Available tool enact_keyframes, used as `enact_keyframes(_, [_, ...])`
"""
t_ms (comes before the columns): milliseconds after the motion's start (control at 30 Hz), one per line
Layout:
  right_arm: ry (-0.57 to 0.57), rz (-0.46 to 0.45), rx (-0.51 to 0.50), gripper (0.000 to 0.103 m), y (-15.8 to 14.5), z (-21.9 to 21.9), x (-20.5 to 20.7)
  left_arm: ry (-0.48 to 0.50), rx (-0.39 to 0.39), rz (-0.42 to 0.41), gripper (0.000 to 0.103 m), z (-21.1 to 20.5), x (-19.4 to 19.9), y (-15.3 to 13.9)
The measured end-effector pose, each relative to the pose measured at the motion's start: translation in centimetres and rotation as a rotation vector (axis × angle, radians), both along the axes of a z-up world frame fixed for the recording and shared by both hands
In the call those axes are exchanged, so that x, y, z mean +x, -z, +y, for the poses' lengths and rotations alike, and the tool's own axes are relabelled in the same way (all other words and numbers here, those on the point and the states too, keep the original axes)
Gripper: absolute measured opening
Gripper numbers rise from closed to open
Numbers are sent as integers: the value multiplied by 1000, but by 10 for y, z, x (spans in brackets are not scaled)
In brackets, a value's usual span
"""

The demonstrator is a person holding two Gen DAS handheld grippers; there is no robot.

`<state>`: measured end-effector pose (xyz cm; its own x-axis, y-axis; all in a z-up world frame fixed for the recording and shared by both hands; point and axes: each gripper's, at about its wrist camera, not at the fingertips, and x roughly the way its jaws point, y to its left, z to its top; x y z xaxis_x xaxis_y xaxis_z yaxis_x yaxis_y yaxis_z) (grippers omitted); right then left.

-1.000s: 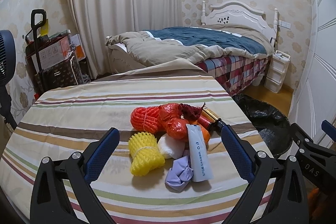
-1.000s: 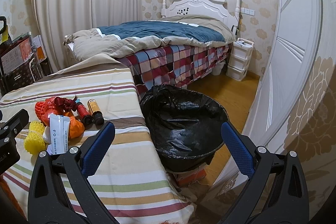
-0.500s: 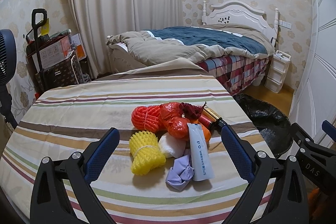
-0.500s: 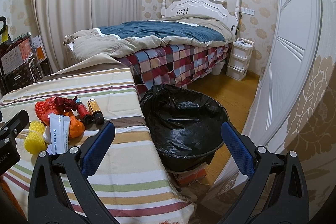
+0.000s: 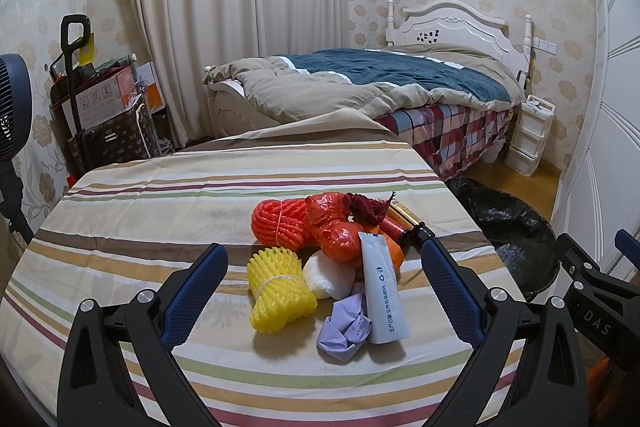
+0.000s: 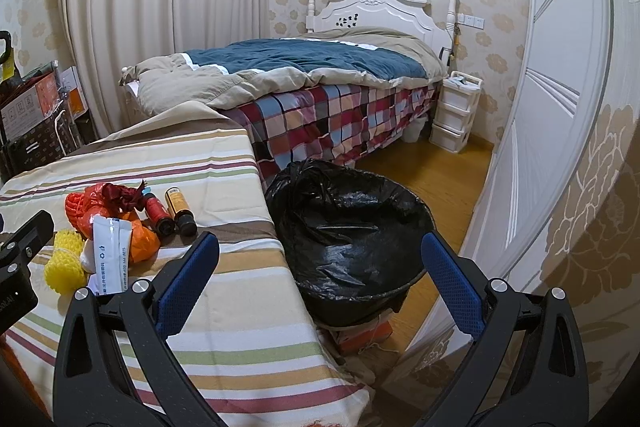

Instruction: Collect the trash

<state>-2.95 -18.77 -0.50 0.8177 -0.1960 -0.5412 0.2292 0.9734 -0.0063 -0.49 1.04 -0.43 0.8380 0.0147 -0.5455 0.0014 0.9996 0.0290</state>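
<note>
Now the left gripper (image 5: 324, 255) hovers above the striped table (image 5: 120, 227) with its jaws wide and holding nothing. Between the jaws lies the trash: a yellow foam net (image 5: 280, 289), a white wad (image 5: 326, 275), a purple glove (image 5: 346, 327) and a white tube (image 5: 382, 291). Just beyond the jaw tips lie an orange foam net (image 5: 278, 223), a red plastic bag (image 5: 334, 227) and two small bottles (image 6: 170, 211).

The right gripper (image 6: 320, 251) is also wide and holds nothing. Between its jaws stands the bin with a black bag (image 6: 348, 227), touching the table edge; the trash pile lies beyond its left jaw.
</note>
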Motion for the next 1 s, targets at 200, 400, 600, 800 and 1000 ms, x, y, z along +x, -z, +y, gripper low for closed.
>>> enact_keyframes(200, [-2,2,3,99,1,0,0,1,0,0,97,0,0,0])
enact_keyframes(400, [-5,5,10,99,1,0,0,1,1,0,97,1,0,0])
enact_keyframes(600, [-8,12,26,99,8,2,5,1,1,1,97,0,0,-1])
enact_keyframes(800, [-9,12,26,99,6,1,2,1,0,1,97,0,0,0])
enact_keyframes(1000, [-7,15,29,99,6,-1,2,1,2,2,97,0,0,0])
